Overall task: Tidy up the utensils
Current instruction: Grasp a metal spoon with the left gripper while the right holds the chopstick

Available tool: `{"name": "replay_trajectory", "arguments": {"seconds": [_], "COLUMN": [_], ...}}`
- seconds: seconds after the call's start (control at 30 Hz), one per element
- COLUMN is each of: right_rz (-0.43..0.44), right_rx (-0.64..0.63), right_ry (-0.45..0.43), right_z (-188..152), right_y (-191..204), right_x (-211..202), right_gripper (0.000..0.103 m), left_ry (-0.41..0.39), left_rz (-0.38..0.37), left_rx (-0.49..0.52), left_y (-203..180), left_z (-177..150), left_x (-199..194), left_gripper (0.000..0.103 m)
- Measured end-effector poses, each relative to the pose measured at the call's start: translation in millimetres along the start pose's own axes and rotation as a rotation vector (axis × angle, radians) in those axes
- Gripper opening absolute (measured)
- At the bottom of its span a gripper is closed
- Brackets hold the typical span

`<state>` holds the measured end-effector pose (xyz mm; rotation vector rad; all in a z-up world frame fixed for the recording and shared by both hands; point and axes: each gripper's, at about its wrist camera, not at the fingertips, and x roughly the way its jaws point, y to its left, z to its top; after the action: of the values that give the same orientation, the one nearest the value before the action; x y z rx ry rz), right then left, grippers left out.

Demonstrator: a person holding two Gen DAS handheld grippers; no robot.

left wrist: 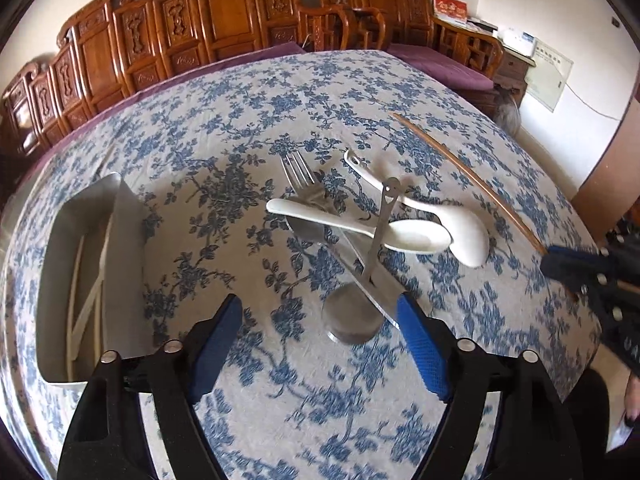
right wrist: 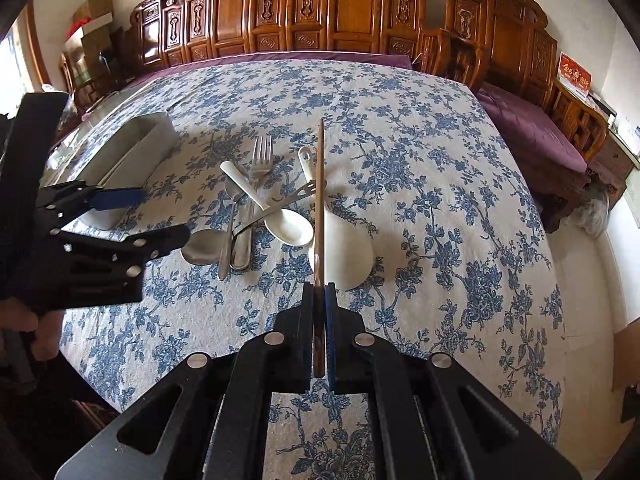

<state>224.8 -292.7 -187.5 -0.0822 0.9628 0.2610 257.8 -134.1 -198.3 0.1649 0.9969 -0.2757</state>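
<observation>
A heap of utensils lies mid-table: a steel fork (left wrist: 298, 168), two white ceramic spoons (left wrist: 416, 236) (left wrist: 468, 240), and a steel spoon (left wrist: 352, 316) with its bowl nearest me. My left gripper (left wrist: 320, 300) hovers open just over that bowl, blue pads wide apart and holding nothing. My right gripper (right wrist: 320, 288) is shut on a brown chopstick (right wrist: 320, 184), which points away above the larger white spoon (right wrist: 348, 256). From the right wrist view, the left gripper (right wrist: 164, 216) sits left of the heap.
A metal tray (left wrist: 120, 240) stands at the left with pale chopsticks (left wrist: 76, 300) inside. A blue floral cloth (left wrist: 240, 120) covers the table. Carved wooden chairs (right wrist: 352, 8) and purple cushions line the far side.
</observation>
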Motion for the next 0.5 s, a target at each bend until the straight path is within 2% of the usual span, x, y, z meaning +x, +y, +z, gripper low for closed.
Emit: {"name": "replay_trajectory", "arguments": {"seconds": [0.07, 0.13, 0.33, 0.4, 0.5], "right_rz": [0.003, 0.006, 0.022, 0.024, 0.029], "right_rx": [0.008, 0.018, 0.049, 0.055, 0.063], "right_ry": [-0.002, -0.006, -0.012, -0.016, -0.022], "right_z": [0.4, 1.1, 3.1, 3.9, 5.1], "right_y": [-3.2, -7.7, -17.2, -19.2, -21.6], "right_x": [-0.2, -1.2, -3.3, -5.0, -7.3], "right_gripper": [0.006, 0.006, 0.006, 0.006, 0.006], "left_ry": [0.017, 0.045, 0.17, 0.176, 0.193], "left_rz": [-0.003, -0.005, -0.025, -0.012, 0.029], "left_rx": [-0.019, -0.042, -0.156, -0.165, -0.119], "left_y": [-1.3, -0.3, 11.8, 10.4, -0.2], "left_z": [7.9, 15.5, 29.7, 31.0, 31.6], "left_x": [9.4, 21.0, 60.1, 65.4, 68.3], "left_gripper": [0.07, 0.062, 0.043, 0.042, 0.041]}}
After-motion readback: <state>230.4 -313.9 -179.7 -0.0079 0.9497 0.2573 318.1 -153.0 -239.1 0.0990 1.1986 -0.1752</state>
